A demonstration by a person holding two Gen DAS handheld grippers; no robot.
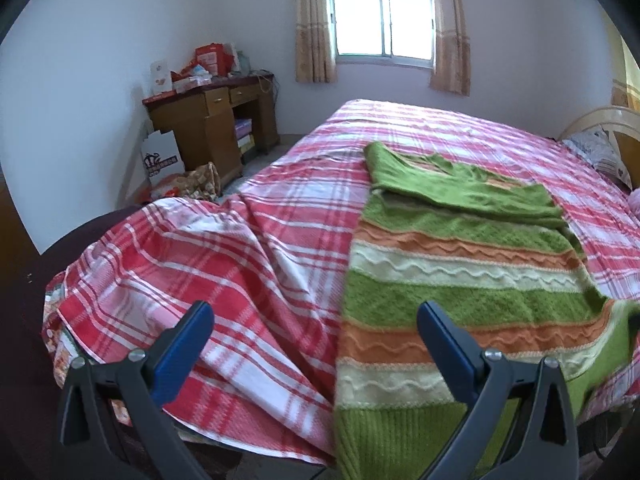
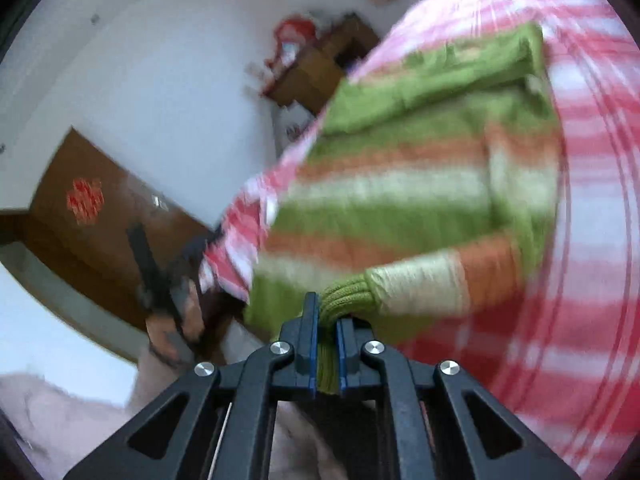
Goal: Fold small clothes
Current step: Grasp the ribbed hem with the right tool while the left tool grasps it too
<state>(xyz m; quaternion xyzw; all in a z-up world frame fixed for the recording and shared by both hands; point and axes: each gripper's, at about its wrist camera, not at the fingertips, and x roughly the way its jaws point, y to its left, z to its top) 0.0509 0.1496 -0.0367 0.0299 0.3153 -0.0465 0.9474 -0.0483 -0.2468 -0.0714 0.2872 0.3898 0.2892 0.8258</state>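
striped sweater lies on the plaid bedspread, one sleeve folded across. right gripper pinches the ribbed cuff, likely to fold it inward; left gripper hovers, jaws wide.

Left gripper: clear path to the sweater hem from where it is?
Probably yes. The left gripper is open above the sweater, whose hem hangs over the bed edge beside its right finger, nothing between.
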